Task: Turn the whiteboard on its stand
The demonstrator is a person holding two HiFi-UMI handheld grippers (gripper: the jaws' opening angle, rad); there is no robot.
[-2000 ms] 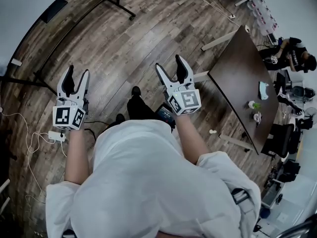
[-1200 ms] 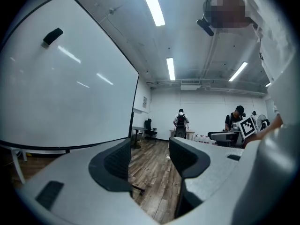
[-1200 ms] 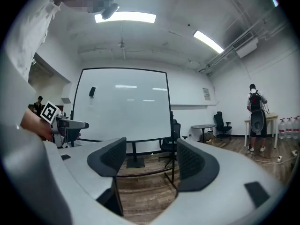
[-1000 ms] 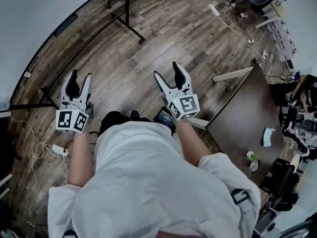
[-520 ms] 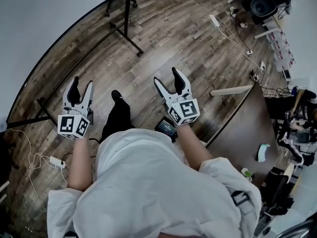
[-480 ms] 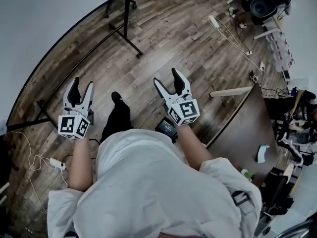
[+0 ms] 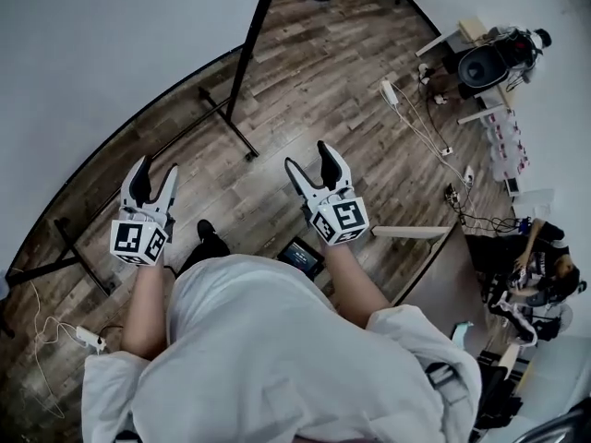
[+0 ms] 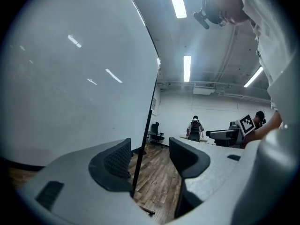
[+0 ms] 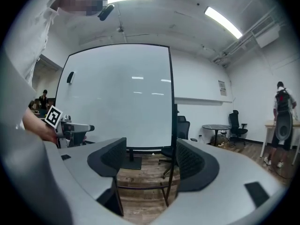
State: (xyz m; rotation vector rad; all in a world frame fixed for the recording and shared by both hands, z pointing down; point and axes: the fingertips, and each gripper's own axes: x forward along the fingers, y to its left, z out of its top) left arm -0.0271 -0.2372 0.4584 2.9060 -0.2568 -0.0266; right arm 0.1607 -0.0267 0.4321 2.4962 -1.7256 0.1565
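Note:
The whiteboard fills the head view's upper left, a big white panel in a thin black frame on a black stand with floor legs. My left gripper is open and empty, just short of the board's lower edge. In the left gripper view the whiteboard looms close, and its black side edge lines up behind the gap of the left gripper. My right gripper is open and empty, farther back. The right gripper view shows the whole whiteboard beyond the right gripper.
A dark brown table stands at the right, with a seated person beyond it. A power strip and cables lie on the wood floor, more cables at the lower left. Office chairs and a round table stand behind the board.
The person has walked toward the whiteboard, which now looks larger and closer. Both grippers kept their open pose and moved forward with the body; the brown table slid to the right.

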